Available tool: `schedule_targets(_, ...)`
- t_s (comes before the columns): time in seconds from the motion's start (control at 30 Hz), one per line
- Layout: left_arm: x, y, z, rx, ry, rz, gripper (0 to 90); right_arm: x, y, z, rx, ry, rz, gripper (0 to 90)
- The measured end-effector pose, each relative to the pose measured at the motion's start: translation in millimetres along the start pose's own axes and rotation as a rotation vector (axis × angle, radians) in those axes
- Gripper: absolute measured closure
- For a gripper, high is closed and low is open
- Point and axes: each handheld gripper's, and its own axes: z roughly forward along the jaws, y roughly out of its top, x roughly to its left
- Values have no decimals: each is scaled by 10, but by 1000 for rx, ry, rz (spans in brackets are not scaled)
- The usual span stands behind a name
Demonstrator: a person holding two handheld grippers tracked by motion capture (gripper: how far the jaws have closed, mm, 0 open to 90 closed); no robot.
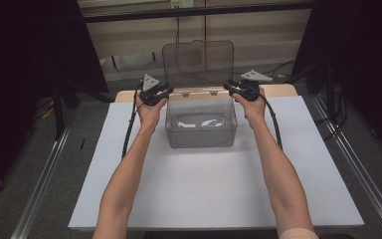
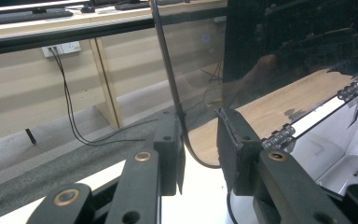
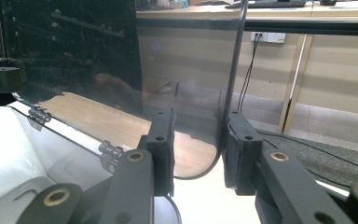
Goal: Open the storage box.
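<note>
A clear plastic box (image 1: pixel 201 132) stands on the white mat (image 1: pixel 204 189), and its hinged smoky lid (image 1: pixel 199 62) is raised upright. My left gripper (image 1: pixel 166 92) is at the lid's lower left edge and my right gripper (image 1: pixel 227 87) is at its lower right edge. In the left gripper view the lid (image 2: pixel 261 56) has its thin edge between the jaws of the left gripper (image 2: pixel 198 121), against one jaw, with a gap to the other. In the right gripper view the lid (image 3: pixel 74 56) likewise has its edge between the spread jaws of the right gripper (image 3: pixel 196 116). The box looks empty.
Small metal hinges (image 2: pixel 279 135) join the lid to the box's back rim. The wooden tabletop (image 1: pixel 278 89) shows behind the mat. Dark curtains flank the table, and rails run along both sides. Behind are wall sockets (image 2: pixel 65 47) and hanging cables.
</note>
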Motion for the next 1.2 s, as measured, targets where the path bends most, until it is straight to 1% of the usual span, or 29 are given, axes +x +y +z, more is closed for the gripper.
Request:
schedule_targets(0.07,13,-3,0,7,-3,4,705,-2,-4,4,-1,0,3,677)
schedule_targets(0.1,12,-8,3,6,-4,-11,706,-3,-4,6,-1,-2,1,675)
schedule_targets(0.13,14,-11,2,9,-5,-15,706,-2,-6,7,-1,-2,3,672)
schedule_targets(0.17,20,-11,0,13,-6,-6,706,0,-8,9,0,-2,4,669)
schedule_targets(0.2,16,-13,1,13,-5,-15,705,-1,-11,10,0,-1,5,668)
schedule_targets(0.3,23,-12,4,18,-9,-12,701,-10,-16,13,4,-3,11,665)
schedule_targets(0.33,20,-15,8,15,-8,-19,699,-12,-15,16,3,-4,11,664)
schedule_targets(0.53,27,-21,19,28,-12,-13,676,-14,-17,20,21,-2,28,651)
schedule_targets(0.57,24,-20,26,27,-16,-18,669,-18,-20,24,21,1,32,648)
schedule_targets(0.63,29,-14,25,40,-17,-4,659,-21,-23,32,26,4,43,633)
schedule_targets(0.7,36,-12,25,49,-23,1,641,-20,-23,41,34,14,41,616)
schedule_targets(0.8,38,-14,27,51,-22,-15,640,-27,-13,44,44,15,46,615)
schedule_targets(0.9,48,-13,31,53,-26,-23,639,-35,-21,55,43,18,74,614)
schedule_targets(0.97,58,-8,32,57,-34,-36,637,-44,-24,59,44,20,88,616)
schedule_targets(1.0,63,-6,36,58,-38,-35,637,-49,-23,61,45,23,91,617)
schedule_targets(1.2,82,3,48,75,-48,-61,635,-65,-18,74,53,28,127,625)
